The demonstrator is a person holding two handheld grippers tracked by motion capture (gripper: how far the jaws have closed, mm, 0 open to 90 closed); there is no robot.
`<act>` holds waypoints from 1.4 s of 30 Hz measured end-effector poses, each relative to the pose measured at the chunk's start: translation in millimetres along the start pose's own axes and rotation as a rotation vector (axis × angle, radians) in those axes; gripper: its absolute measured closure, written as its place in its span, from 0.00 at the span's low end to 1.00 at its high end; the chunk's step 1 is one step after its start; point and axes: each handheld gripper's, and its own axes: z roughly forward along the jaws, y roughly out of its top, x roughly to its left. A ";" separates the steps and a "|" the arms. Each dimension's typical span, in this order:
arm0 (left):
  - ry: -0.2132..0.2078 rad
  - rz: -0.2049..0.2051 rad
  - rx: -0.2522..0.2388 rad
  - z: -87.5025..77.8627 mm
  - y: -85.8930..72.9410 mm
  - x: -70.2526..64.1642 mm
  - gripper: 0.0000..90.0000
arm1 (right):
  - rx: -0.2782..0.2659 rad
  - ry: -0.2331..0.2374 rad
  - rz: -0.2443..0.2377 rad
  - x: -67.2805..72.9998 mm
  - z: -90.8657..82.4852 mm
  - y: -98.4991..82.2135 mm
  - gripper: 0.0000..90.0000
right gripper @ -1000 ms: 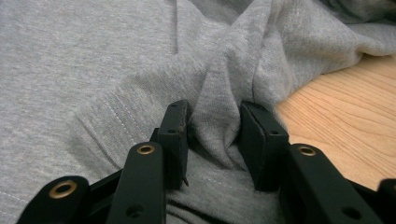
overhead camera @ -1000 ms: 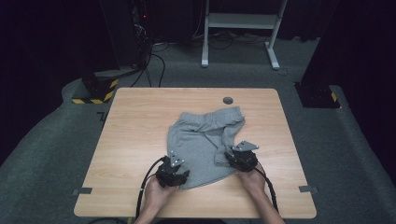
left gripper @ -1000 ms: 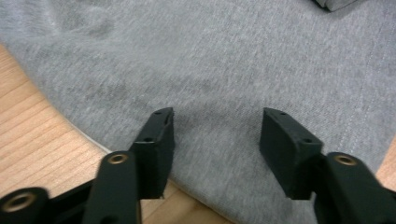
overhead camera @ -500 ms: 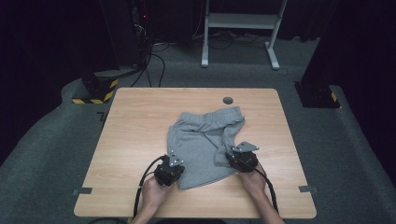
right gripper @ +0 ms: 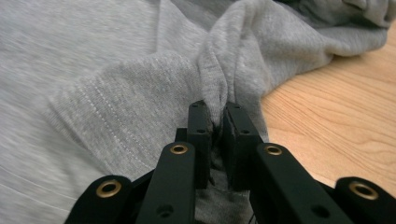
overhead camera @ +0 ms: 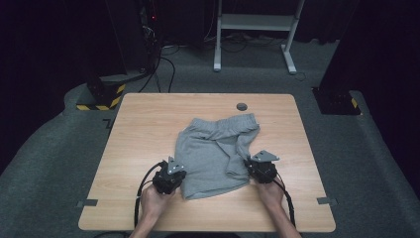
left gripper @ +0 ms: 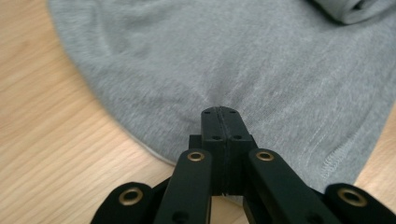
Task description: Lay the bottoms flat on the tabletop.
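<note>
Grey knit shorts (overhead camera: 215,153), one pair, spread flat on a wooden table (overhead camera: 138,124), centred and nearer its near edge. Left gripper (overhead camera: 174,177), at the shorts' near left hem: jaws fully closed, pinching the fabric edge, which puckers at the tips in the left gripper view. Right gripper (overhead camera: 250,166), at the near right leg: jaws just closing, a bunched fold of cloth clamped between them. Waistband toward the far edge. Small dark disc (overhead camera: 241,106) near the far edge.
</note>
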 end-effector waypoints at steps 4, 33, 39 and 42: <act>0.029 -0.029 -0.011 -10.9 -5.5 13.8 1.00 | 0.006 -0.004 0.021 -2.5 0.9 -0.5 0.91; 0.047 -0.041 0.062 11.1 -25.4 25.6 0.87 | 0.040 0.003 0.040 -5.7 4.4 -1.4 0.91; 0.066 -0.024 0.088 5.8 -28.6 26.2 0.98 | 0.045 0.005 0.037 -6.0 5.0 -1.4 0.91; 0.073 -0.034 0.088 1.8 -32.8 27.2 0.98 | 0.045 0.005 0.035 -6.0 5.0 -1.4 0.91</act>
